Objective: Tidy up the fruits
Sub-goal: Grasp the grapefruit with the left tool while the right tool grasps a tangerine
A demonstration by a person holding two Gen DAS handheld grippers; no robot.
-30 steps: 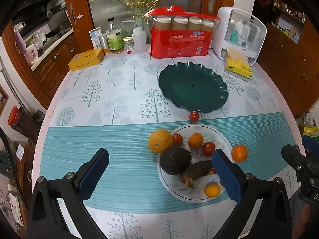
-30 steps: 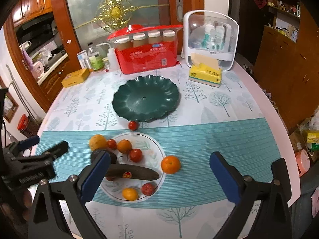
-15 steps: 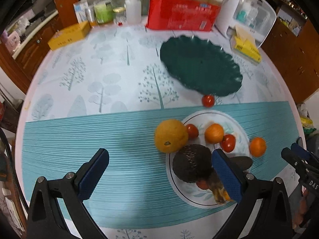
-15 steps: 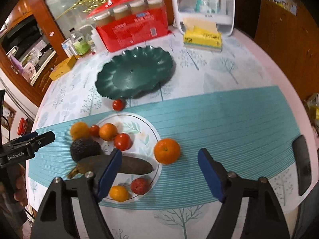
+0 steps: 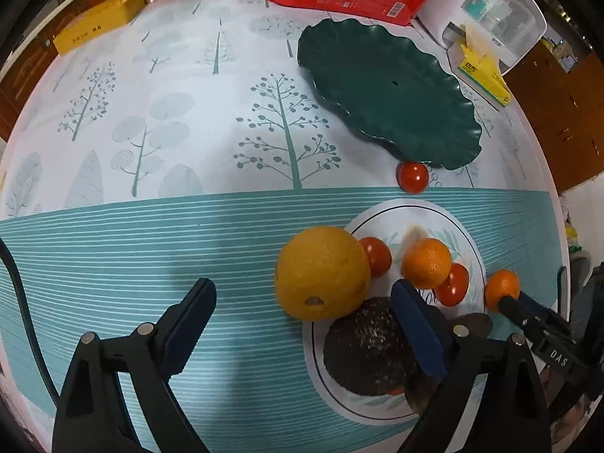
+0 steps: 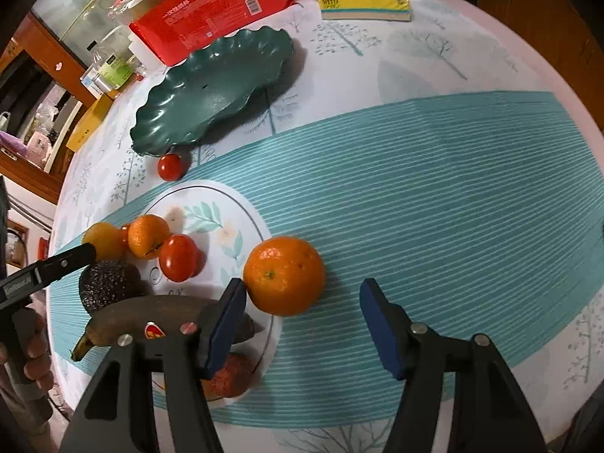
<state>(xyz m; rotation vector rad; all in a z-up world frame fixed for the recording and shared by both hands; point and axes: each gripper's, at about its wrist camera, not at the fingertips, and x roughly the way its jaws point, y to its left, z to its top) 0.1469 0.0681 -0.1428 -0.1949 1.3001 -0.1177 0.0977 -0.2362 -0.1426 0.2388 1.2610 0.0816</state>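
Mandarin [image 6: 284, 280] on desk just right of white plate [image 6: 241, 226], touching my right claw's [image 6: 302, 326] left pad. Both claws wide, empty. Centre jaws, close gently; left claw [image 5: 302, 330] flanks big orange [image 5: 321, 273].

The tablecloth [image 6: 434, 173] is white with pale teal trees, crossed by a teal band of thin white stripes. The scalloped dish [image 5: 381, 87] is dark green; the round plate [image 6: 230, 222] white with a dark rim line and teal leaves. The mandarin [image 6: 284, 280] is orange, the avocado [image 5: 368, 351] near black, the lone tomato [image 6: 169, 166] red, the gripper pads [image 6: 379, 330] blue.
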